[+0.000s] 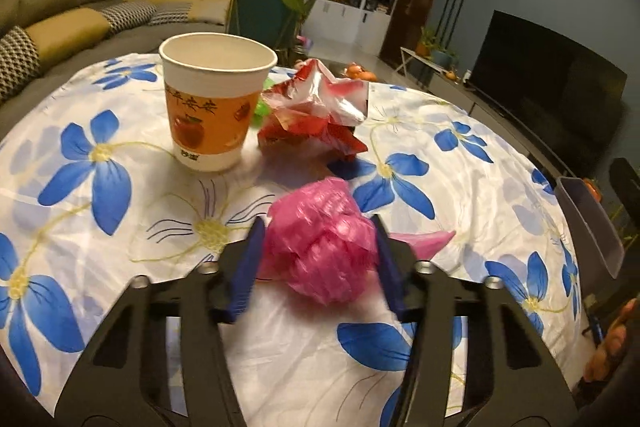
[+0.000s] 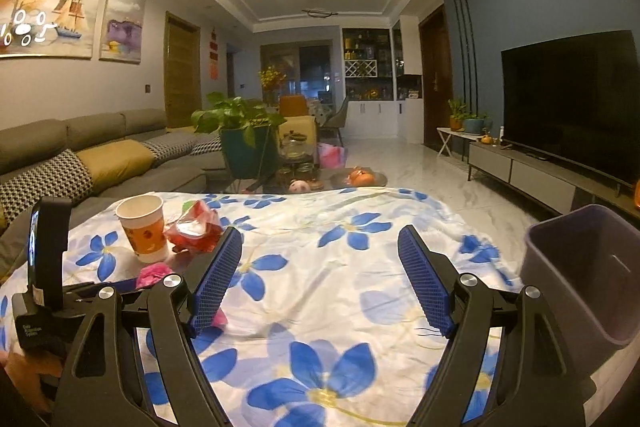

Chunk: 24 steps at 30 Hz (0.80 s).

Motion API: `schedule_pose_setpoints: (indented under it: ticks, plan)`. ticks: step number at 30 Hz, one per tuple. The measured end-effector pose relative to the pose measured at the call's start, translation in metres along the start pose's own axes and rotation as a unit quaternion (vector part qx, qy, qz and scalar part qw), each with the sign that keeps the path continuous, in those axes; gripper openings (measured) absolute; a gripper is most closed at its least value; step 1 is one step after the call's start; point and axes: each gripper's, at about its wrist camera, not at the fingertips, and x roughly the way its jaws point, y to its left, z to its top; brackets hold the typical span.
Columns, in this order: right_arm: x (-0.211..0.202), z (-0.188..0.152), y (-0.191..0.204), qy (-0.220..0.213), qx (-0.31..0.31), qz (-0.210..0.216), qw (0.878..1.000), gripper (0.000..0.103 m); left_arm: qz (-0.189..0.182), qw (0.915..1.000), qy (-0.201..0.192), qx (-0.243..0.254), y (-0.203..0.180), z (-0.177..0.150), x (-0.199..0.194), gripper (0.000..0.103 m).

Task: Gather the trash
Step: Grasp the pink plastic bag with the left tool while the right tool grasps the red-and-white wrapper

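A crumpled pink plastic bag [image 1: 324, 243] lies on the flowered tablecloth [image 1: 120, 227] between the blue pads of my left gripper [image 1: 318, 247], which press its two sides. Behind it stand a paper cup [image 1: 212, 107] with an apple print and a crumpled red wrapper [image 1: 316, 115]. My right gripper [image 2: 320, 259] is open and empty above the cloth. In the right wrist view the cup [image 2: 144, 231], the red wrapper [image 2: 194, 231] and the pink bag [image 2: 154, 273] sit at the left, beside the left gripper's body [image 2: 44, 275].
A grey-purple bin [image 2: 588, 267] stands at the table's right edge; it also shows in the left wrist view [image 1: 592, 223]. A green scrap [image 1: 262, 109] peeks out behind the cup. A sofa [image 2: 80, 155], a potted plant [image 2: 240, 131] and a TV [image 2: 568, 103] surround the table.
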Motion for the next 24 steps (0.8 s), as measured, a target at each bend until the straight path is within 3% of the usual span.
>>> schedule_pose_setpoints:
  ticks: [3, 9, 12, 16, 19, 24]
  plan:
    - [0.009, 0.0, 0.007, 0.009, 0.001, 0.009, 1.0, 0.078, -0.019, 0.9998, -0.004, 0.002, 0.0, -0.002, -0.002, 0.033]
    - [0.024, 0.001, 0.02, 0.02, -0.003, 0.014, 1.0, 0.078, -0.038, 0.9982, -0.047, 0.002, 0.004, -0.005, -0.035, 0.031]
    - [0.036, 0.003, 0.03, 0.027, -0.005, 0.019, 0.999, 0.078, -0.017, 0.9966, -0.08, -0.003, 0.015, -0.001, -0.059, 0.031]
    - [0.06, 0.007, 0.051, 0.037, -0.006, 0.034, 0.999, 0.078, 0.044, 0.9911, -0.123, -0.023, 0.04, 0.006, -0.084, 0.031]
    - [0.083, 0.01, 0.068, 0.049, -0.011, 0.041, 0.998, 0.076, 0.078, 0.9873, -0.132, -0.041, 0.059, 0.011, -0.09, 0.031]
    - [0.126, 0.01, 0.094, 0.08, -0.016, 0.053, 0.995, 0.065, 0.095, 0.9839, -0.134, -0.07, 0.081, 0.017, -0.092, 0.031]
